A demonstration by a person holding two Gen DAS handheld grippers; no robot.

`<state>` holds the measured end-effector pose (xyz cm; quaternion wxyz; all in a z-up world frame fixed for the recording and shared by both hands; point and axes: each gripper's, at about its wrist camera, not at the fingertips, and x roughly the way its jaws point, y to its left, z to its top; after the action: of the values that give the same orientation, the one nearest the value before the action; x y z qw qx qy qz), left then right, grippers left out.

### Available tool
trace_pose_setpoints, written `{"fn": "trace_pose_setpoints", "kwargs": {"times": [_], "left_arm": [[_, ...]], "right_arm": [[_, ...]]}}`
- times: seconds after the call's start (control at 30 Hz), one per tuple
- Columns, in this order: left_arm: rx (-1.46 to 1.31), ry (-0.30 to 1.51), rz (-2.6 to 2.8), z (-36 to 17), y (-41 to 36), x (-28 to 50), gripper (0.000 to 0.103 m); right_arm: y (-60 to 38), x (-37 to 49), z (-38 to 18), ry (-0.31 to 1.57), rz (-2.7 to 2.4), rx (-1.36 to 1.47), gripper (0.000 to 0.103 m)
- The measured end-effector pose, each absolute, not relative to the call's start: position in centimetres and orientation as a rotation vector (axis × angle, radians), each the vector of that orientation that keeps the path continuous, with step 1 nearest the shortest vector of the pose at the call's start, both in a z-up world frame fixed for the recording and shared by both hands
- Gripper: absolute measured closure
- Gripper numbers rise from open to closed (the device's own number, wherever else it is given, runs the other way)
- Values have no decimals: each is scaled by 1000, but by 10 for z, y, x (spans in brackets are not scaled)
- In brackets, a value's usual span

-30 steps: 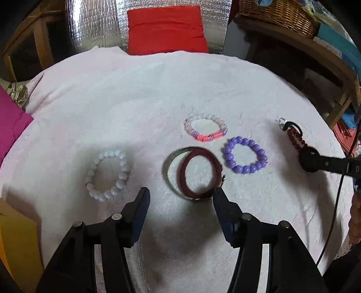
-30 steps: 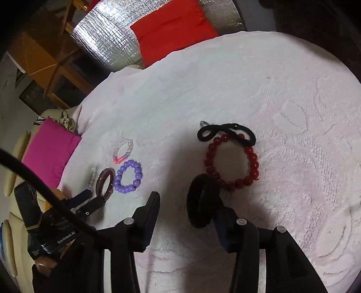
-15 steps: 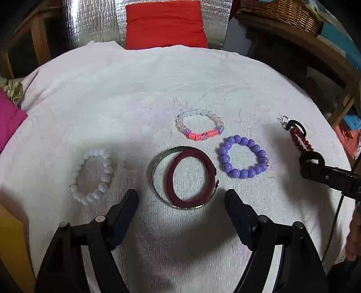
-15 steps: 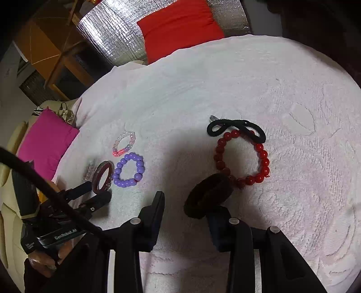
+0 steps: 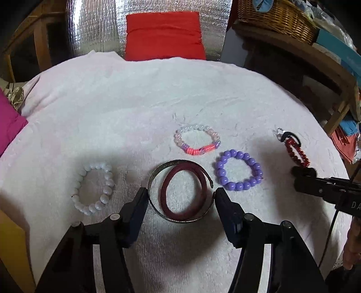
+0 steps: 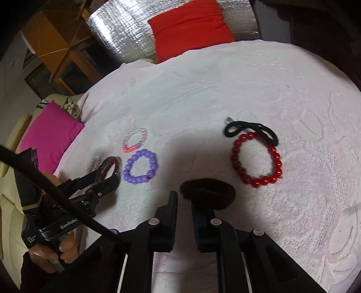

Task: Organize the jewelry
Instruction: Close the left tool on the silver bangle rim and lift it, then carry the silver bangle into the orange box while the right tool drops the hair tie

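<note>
On the white cloth lie a metal cuff (image 5: 155,178) with a dark red band (image 5: 167,198) inside it, a white bead bracelet (image 5: 94,187), a pink-and-clear bracelet (image 5: 196,139) and a purple bead bracelet (image 5: 238,173). My left gripper (image 5: 180,198) straddles the cuff. Its jaws are closing, with the pads just beside the cuff's sides. To the right, a red bead bracelet (image 6: 256,157) lies under a black hair tie (image 6: 250,130). My right gripper (image 6: 183,198) has its jaws closing on the near edge of a dark brown hair band (image 6: 209,191).
The round table (image 5: 112,101) drops off on all sides. Behind it stand a red cushion (image 5: 163,36) and a silver foil sheet (image 5: 94,24). A wicker basket (image 5: 275,20) sits at the back right. A magenta cushion (image 6: 49,133) lies at the left. A hand (image 6: 52,254) holds the left gripper.
My left gripper widened and came forward until its fingers flank the cuff, then narrowed. The right jaws drew together on the brown hair band, which tipped from upright to nearly flat.
</note>
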<state>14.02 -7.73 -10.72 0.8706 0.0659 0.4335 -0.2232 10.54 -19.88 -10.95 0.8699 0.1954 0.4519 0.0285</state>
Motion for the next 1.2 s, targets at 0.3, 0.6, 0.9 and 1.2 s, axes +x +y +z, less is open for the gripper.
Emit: {"fn": "trace_pose_setpoints", "kwargs": {"times": [0.3, 0.6, 0.9, 1.2], "left_arm": [[134, 795, -507, -67, -66, 107, 41], [191, 783, -457, -64, -56, 96, 41], [180, 776, -445, -58, -49, 94, 41], [164, 742, -395, -39, -26, 77, 41]], "right_arm": [[-186, 96, -86, 864, 121, 355, 92], [-214, 88, -85, 917, 34, 335, 91], [-218, 101, -110, 977, -33, 332, 54], [-185, 105, -107, 928, -83, 155, 95]]}}
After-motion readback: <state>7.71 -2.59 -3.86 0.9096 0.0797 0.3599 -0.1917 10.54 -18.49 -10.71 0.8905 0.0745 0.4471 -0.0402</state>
